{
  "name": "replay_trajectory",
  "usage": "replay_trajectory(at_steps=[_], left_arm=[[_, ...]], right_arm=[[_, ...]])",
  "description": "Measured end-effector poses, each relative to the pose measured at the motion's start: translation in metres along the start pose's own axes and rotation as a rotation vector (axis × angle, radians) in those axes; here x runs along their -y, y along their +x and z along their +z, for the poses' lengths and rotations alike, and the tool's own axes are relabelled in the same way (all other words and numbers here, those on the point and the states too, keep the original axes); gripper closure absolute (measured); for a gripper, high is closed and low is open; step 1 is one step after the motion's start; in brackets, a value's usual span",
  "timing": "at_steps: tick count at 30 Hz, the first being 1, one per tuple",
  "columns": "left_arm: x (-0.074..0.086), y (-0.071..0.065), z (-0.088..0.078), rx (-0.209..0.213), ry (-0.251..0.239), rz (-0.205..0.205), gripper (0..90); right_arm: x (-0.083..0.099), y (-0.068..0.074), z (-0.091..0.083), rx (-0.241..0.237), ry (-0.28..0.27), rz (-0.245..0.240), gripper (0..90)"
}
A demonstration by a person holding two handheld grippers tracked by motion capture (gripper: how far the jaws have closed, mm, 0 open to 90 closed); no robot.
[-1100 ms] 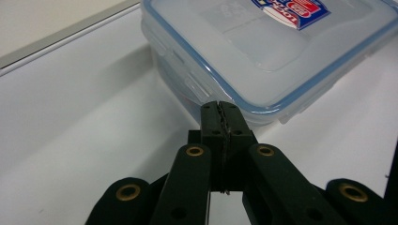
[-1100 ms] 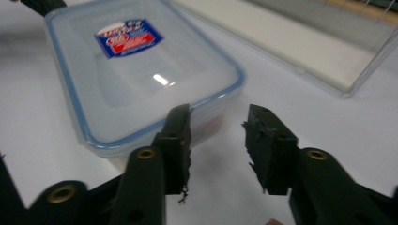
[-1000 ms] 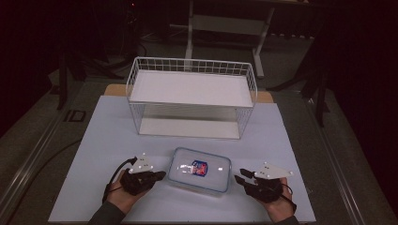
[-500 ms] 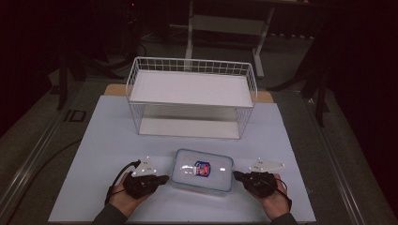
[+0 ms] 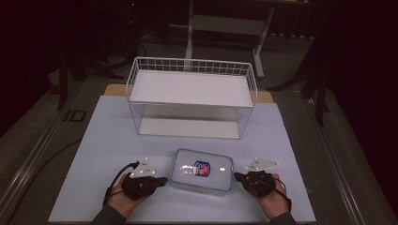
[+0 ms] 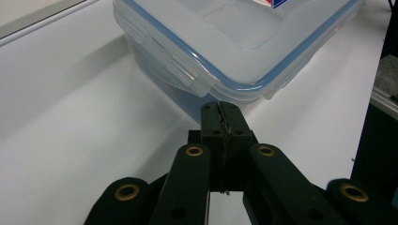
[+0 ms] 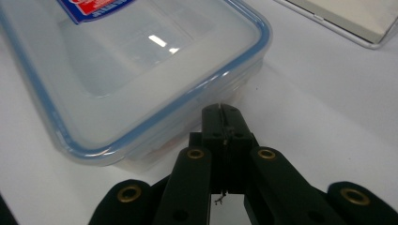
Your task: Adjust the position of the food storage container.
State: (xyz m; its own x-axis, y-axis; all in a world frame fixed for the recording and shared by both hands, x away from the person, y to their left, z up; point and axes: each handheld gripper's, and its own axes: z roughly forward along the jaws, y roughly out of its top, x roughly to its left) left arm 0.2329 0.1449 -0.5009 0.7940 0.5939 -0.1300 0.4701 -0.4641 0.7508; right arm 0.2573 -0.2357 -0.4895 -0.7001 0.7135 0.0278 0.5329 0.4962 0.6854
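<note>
High view: white table [image 5: 108, 136] in a dark room, grey floor around it; white wire rack [image 5: 192, 96] at the far side; lidded plastic container [image 5: 202, 169] near the front edge, between the grippers. Left gripper [image 5: 159, 181] and right gripper [image 5: 238, 176]: jaws fully closed, nothing held, tips just beside the container's ends.

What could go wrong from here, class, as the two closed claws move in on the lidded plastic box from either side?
1. Both claws, left and right, are shut at the ends of the box, gripping nothing; a two-sided lift could slip.
2. The left tips sit under a lid latch; pushing up might pop it open.
3. An uneven push could slide the box across the smooth white table toward the wire rack.
</note>
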Motion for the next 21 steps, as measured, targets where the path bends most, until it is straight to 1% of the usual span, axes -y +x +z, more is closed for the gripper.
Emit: replay_trajectory(at_steps=[3,4,7,10,11,16,19,21], left_arm=[[0.0,-0.001,0.001,-0.005,0.003,0.006,89.7],[0.0,-0.001,0.0,-0.006,0.006,0.006,89.7],[0.002,0.002,-0.002,-0.007,-0.003,-0.022,89.7],[0.003,0.004,-0.004,-0.009,-0.001,-0.026,89.7],[0.004,0.005,-0.005,-0.011,-0.004,-0.034,89.7],[0.005,0.007,-0.006,-0.008,-0.006,-0.044,89.7],[0.005,0.007,-0.006,-0.01,-0.004,-0.035,89.6],[0.004,0.007,-0.006,-0.017,-0.002,-0.03,89.6]], right_arm=[[-0.001,0.0,0.005,-0.005,0.008,-0.004,89.7],[-0.003,0.0,0.006,0.0,0.009,-0.01,89.7],[-0.009,0.001,0.011,0.009,0.017,-0.019,89.7],[-0.014,0.001,0.015,0.019,0.021,-0.028,89.7],[-0.019,0.0,0.019,0.027,0.024,-0.029,89.7],[-0.028,0.0,0.027,0.044,0.022,-0.017,89.7],[-0.028,-0.003,0.029,0.036,0.009,-0.006,89.3],[-0.027,-0.004,0.028,0.036,0.002,-0.004,85.8]])
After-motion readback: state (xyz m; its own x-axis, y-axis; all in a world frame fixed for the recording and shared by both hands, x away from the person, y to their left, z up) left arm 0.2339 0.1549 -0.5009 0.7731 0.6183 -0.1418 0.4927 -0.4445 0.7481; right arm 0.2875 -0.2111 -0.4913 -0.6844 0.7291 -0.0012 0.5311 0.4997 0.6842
